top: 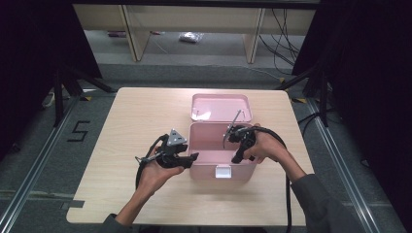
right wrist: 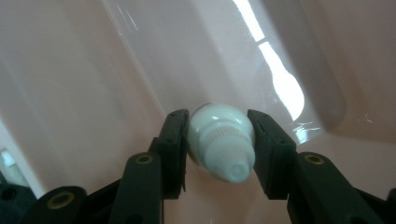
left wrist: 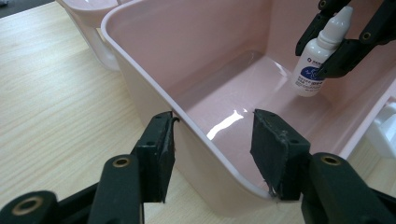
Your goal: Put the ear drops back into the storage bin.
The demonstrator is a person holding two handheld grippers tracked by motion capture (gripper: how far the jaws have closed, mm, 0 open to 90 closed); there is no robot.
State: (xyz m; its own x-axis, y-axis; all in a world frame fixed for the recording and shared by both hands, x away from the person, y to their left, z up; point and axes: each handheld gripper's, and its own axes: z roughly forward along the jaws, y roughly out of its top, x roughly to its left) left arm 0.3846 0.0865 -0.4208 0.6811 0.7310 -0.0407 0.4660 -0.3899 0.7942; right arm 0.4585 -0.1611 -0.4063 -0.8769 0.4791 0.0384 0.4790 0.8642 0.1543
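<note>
An open pink box (top: 206, 171) stands in the middle of the table, its lid (top: 221, 108) lying back behind it. My left gripper (top: 193, 157) is at the box's left front corner. In the left gripper view its jaws (left wrist: 214, 116) straddle the box wall (left wrist: 140, 88), one pad outside against the rim and the other inside. My right gripper (top: 238, 156) reaches down into the box at its right side. It is shut on a small white dropper bottle (right wrist: 222, 144), cap towards the camera. The left gripper view shows that bottle (left wrist: 317, 56) upright, low over the box floor, with the right gripper (left wrist: 314, 60) around its shoulder.
The wooden table (top: 136, 121) has bare room to the left and front of the box. A white latch (top: 223, 171) sits on the box's front wall. Dark curtains and stands flank the table, and cables lie on the floor beyond it.
</note>
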